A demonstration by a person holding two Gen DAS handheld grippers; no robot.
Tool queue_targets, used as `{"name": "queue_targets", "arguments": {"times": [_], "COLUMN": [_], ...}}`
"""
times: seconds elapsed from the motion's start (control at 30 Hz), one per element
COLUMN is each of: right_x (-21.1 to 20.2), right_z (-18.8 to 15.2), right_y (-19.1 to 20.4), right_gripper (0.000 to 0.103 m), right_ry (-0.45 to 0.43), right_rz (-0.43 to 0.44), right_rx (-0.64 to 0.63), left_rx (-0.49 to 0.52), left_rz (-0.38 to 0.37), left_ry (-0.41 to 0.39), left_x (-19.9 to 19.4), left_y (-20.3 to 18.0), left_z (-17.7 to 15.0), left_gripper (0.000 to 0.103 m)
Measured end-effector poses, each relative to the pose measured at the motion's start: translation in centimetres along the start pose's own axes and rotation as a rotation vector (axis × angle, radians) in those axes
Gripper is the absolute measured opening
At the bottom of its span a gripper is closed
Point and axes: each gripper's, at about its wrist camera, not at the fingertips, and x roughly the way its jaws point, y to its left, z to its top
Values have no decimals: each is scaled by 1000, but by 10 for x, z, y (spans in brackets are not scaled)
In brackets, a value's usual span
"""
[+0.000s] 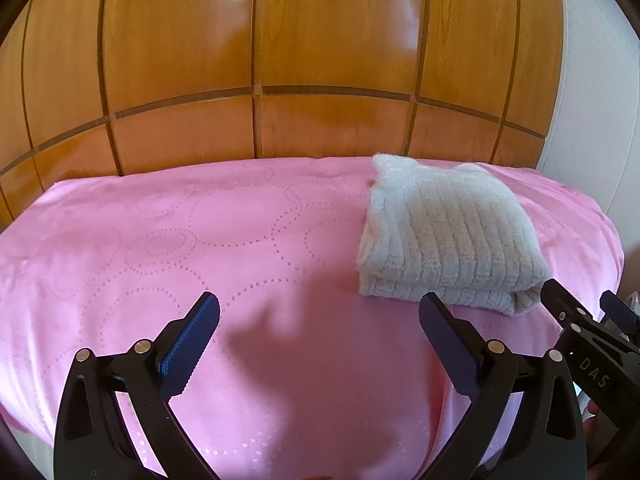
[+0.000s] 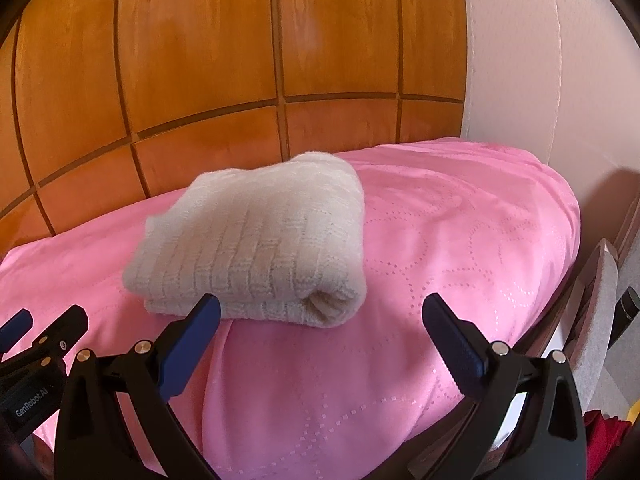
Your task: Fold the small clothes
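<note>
Left wrist: left claw (image 1: 319, 312) spread, level, empty

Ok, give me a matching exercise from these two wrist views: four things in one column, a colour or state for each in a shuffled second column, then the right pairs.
Things:
1. knitted garment
2. bedspread
3. panelled wall
4. left claw

Colour or state:
A. pink, with dotted ring patterns
B. open, holding nothing
C. cream-white, folded into a thick bundle
D. glossy orange-brown wood

Pairs: 1-C, 2-A, 3-D, 4-B

The right claw is open too, with the garment just ahead of its left finger.
</note>
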Motion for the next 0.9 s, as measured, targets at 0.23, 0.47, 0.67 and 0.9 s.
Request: {"name": "queue_targets", "arguments": {"times": [0.23,0.47,0.67,0.9], "right_x": [1,-1,4,6], "right_z": [-2,-2,0,0], "right_y": [4,6,4,2], "right_gripper": [101,101,101,101], "right_ry": [11,3,11,20], "right_rz": [20,20,18,24], "right_rx": [-9,-10,-11,-9], "left_rx": [0,3,4,7], "left_rz": [-2,-5,-8,-29], "left_ry": [-21,-19,-23,-42], "left_x": [-5,-6,-6,-6], "left_y": [-2,-4,-3,-4], "left_z": [1,-1,0,0], "left_gripper": [99,99,99,99]}}
